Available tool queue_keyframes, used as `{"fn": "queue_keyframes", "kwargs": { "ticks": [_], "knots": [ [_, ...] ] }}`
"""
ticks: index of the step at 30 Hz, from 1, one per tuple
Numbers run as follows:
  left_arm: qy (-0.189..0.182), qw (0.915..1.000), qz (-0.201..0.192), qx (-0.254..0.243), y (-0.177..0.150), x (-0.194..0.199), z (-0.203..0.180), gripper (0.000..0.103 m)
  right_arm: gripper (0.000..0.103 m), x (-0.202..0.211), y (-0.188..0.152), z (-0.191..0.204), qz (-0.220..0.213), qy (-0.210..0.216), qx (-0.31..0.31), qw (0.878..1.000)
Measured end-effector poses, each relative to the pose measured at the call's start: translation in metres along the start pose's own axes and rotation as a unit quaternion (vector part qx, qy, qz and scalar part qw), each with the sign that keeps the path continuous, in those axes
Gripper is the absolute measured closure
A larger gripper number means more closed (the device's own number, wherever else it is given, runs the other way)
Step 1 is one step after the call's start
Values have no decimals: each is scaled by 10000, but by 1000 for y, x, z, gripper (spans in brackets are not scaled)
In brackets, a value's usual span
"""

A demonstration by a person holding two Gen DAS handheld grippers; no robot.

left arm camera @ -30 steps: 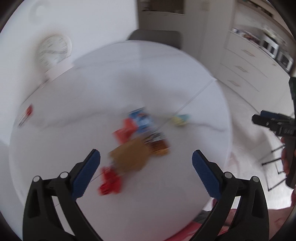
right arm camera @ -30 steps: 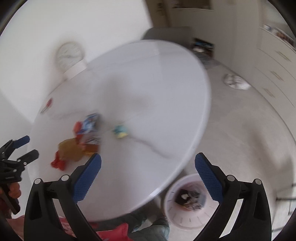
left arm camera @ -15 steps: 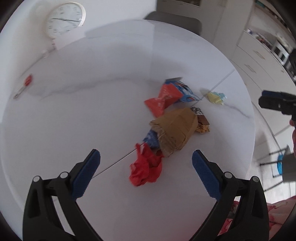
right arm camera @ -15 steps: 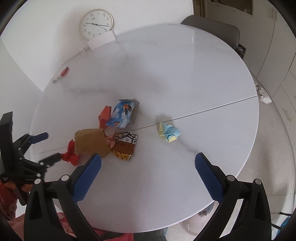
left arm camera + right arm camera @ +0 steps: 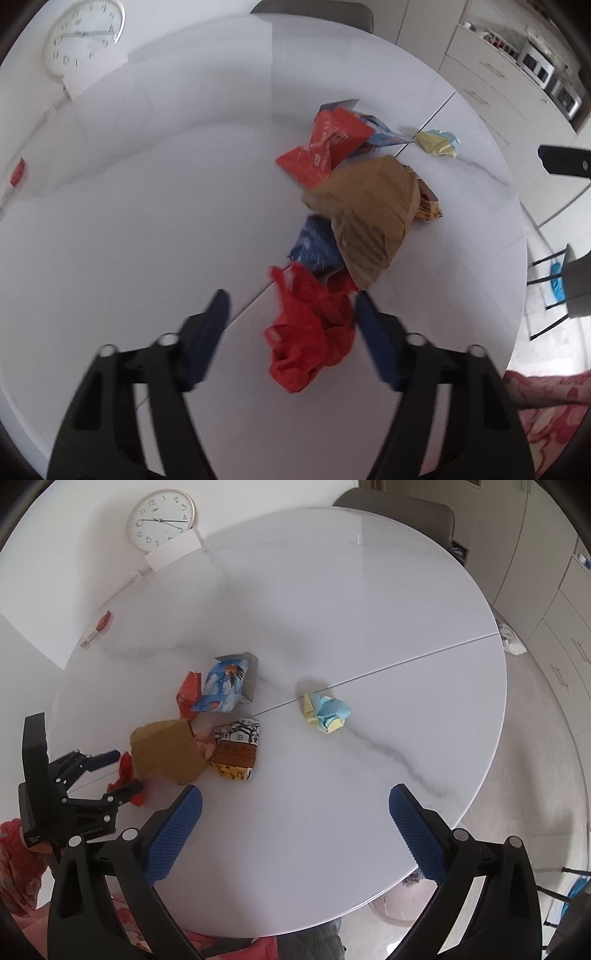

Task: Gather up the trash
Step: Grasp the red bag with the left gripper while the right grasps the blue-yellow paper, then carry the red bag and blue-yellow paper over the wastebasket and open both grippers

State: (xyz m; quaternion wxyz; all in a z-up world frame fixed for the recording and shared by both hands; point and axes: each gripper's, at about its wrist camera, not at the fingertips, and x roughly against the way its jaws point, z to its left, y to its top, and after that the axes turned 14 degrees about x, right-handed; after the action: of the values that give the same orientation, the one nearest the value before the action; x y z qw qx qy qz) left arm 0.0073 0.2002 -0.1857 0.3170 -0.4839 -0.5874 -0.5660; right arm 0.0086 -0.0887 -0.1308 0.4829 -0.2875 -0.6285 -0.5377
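Note:
A crumpled red plastic bag lies on the white round table, at the near end of a trash pile. My left gripper straddles it and its jaws are closing; the right pad touches the bag and the left pad stands clear of it. From the right wrist view the left gripper sits low around the same red bag. Behind it lie a brown paper bag, a blue packet and a red wrapper. My right gripper hangs open above the table's near side, holding nothing.
A blue-and-white carton, a brown snack packet and a yellow-blue paper wad lie mid-table. A small red item sits far left. A clock leans on the wall. A bin stands below the near edge.
The left gripper has dropped toward the red bag and its jaws have narrowed around it. The right gripper swung from the bin side over the table and then held still, open.

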Motion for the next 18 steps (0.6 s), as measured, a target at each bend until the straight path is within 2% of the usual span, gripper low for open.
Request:
{"fn": "queue_keyframes", "kwargs": {
  "ticks": [2, 3, 10, 15, 18],
  "knots": [
    [-41, 9999, 36, 104, -1, -2, 3, 59, 3, -4, 1, -1, 38, -51, 15, 10000],
    [-12, 9999, 62, 134, -2, -3, 4, 63, 3, -7, 2, -1, 58, -76, 33, 9999],
    [-217, 9976, -64, 657, -3, 16, 18, 65, 3, -54, 27, -14, 250, -332, 287, 9987],
    [-271, 9925, -256, 1166, -5, 44, 36, 65, 3, -93, 47, -26, 352, -494, 394, 9974],
    [-181, 9899, -403, 1346, -6, 61, 44, 65, 11, -104, 56, -26, 400, -578, 544, 9960]
  ]
}}
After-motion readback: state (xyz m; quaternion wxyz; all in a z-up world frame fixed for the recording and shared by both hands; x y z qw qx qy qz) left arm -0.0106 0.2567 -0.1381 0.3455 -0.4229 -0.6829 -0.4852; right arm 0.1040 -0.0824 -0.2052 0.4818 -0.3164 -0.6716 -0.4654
